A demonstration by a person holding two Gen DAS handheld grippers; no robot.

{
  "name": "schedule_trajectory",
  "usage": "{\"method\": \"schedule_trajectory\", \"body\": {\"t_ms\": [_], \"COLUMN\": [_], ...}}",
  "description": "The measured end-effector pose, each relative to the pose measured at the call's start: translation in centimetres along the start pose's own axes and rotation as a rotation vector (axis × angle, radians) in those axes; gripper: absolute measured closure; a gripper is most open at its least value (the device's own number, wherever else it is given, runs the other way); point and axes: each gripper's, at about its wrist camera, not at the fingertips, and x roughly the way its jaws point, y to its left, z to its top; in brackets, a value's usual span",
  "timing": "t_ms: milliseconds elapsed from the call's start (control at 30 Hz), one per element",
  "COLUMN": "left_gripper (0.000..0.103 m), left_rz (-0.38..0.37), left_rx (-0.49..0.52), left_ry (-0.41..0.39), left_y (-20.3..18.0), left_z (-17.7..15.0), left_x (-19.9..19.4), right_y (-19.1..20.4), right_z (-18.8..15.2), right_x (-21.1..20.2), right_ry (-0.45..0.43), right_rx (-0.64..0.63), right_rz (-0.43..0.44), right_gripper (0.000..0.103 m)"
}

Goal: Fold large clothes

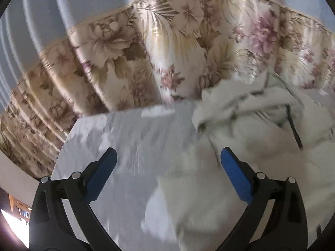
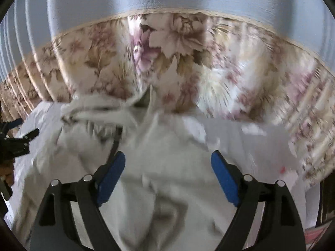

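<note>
A large pale cream garment [image 1: 240, 133] lies crumpled on a white marbled table [image 1: 129, 133]. A dark zip line runs down it at the right. My left gripper [image 1: 168, 159] is open above the table, its right finger over the garment's left edge, holding nothing. In the right wrist view the same garment [image 2: 167, 167] fills the middle and bottom, bunched at its far end. My right gripper [image 2: 167, 161] is open just above the cloth, holding nothing. The left gripper [image 2: 18, 138] shows at the left edge of that view. Both views are blurred.
A floral curtain [image 1: 167, 48] hangs right behind the table, also in the right wrist view [image 2: 178, 52], under a pale blue sheer [image 1: 83, 4]. The table's far edge [image 1: 134, 110] runs just before the curtain. A small red mark [image 2: 282, 169] sits on the table at the right.
</note>
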Motion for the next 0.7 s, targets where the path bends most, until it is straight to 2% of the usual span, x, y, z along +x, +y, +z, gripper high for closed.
{"method": "schedule_trajectory", "body": {"t_ms": [167, 267, 367, 400, 433, 500, 533, 600, 700], "left_gripper": [0.004, 0.004, 0.005, 0.017, 0.048, 0.085, 0.09, 0.095, 0.096], "left_rz": [-0.016, -0.039, -0.089, -0.096, -0.121, -0.186, -0.191, -0.224, -0.283], "left_rx": [0.021, 0.016, -0.009, -0.011, -0.013, -0.006, -0.008, -0.006, -0.02], "left_ry": [0.012, 0.06, 0.061, 0.058, 0.054, 0.082, 0.072, 0.015, -0.091], "left_y": [-0.8, -1.4, -1.8, -1.9, -2.0, -2.7, -2.9, -3.3, -3.0], "left_z": [3.3, 4.0, 4.6, 4.7, 4.9, 5.6, 5.8, 6.5, 7.6], "left_x": [4.7, 7.8, 9.5, 9.7, 9.9, 10.7, 10.6, 9.2, 5.4], "right_y": [1.3, 1.9, 1.9, 1.9, 2.0, 2.1, 2.2, 2.3, 2.6], "right_z": [4.3, 6.0, 7.5, 7.8, 8.2, 8.8, 9.1, 9.6, 10.0], "right_x": [5.0, 8.5, 12.7, 13.7, 14.8, 16.6, 17.1, 17.3, 15.7], "right_ry": [0.036, 0.071, 0.127, 0.138, 0.153, 0.178, 0.184, 0.174, 0.125], "right_rx": [0.015, 0.043, 0.08, 0.082, 0.086, 0.099, 0.102, 0.115, 0.136], "right_rz": [0.032, 0.061, 0.061, 0.053, 0.046, 0.053, 0.051, 0.06, 0.114], "right_gripper": [0.019, 0.019, 0.019, 0.019, 0.019, 0.019, 0.019, 0.019, 0.019]}}
